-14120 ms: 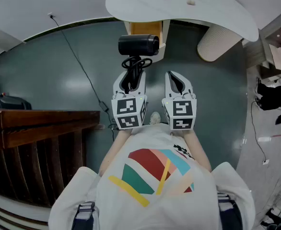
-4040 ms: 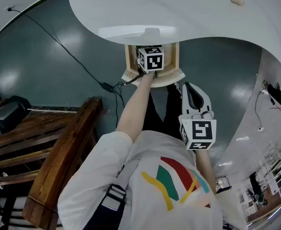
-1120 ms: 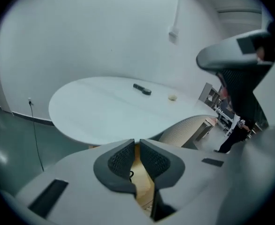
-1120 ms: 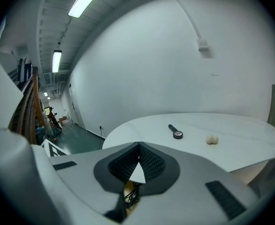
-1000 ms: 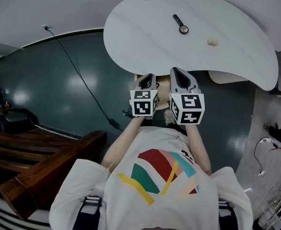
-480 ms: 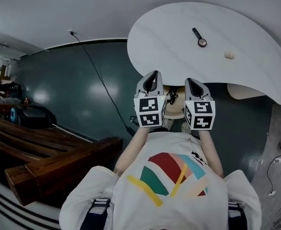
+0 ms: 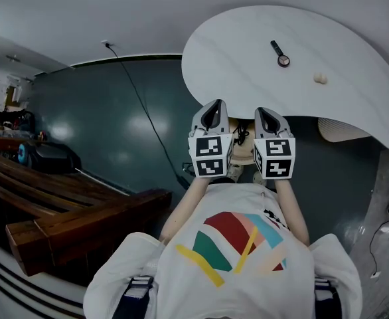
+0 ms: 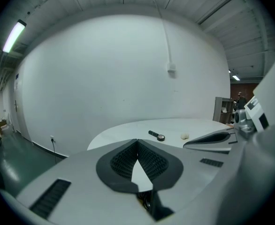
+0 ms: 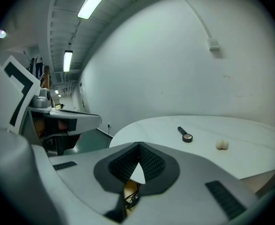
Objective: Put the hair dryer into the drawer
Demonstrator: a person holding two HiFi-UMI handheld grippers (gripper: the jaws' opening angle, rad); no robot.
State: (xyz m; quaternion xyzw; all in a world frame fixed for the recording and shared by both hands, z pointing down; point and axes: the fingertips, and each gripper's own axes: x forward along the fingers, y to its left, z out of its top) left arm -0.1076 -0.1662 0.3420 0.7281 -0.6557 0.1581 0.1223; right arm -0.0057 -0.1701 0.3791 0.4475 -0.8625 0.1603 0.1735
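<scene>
My left gripper (image 7: 213, 107) and right gripper (image 7: 266, 114) are held side by side in front of the person's chest, both shut and empty. Between them, below the table edge, a strip of the light wooden drawer (image 7: 243, 154) shows with a black cord (image 7: 239, 136) in it. The hair dryer's body is hidden. In the left gripper view the jaws (image 8: 137, 142) meet, and black cord (image 8: 147, 203) shows in the gap beneath. In the right gripper view the jaws (image 9: 138, 147) also meet, over the cord (image 9: 132, 197) and tan wood.
The white curved table (image 7: 247, 58) carries a small black tool (image 7: 279, 53) and a white lump (image 7: 320, 79). A dark wooden bench (image 7: 81, 224) stands at the left. A black cable (image 7: 141, 111) runs across the dark floor. A pale ribbed bin (image 7: 344, 130) stands at the right.
The left gripper has risen and now sits level beside the right one. The head view has swung a little, so the table and bench sit further right. Both grippers stay shut.
</scene>
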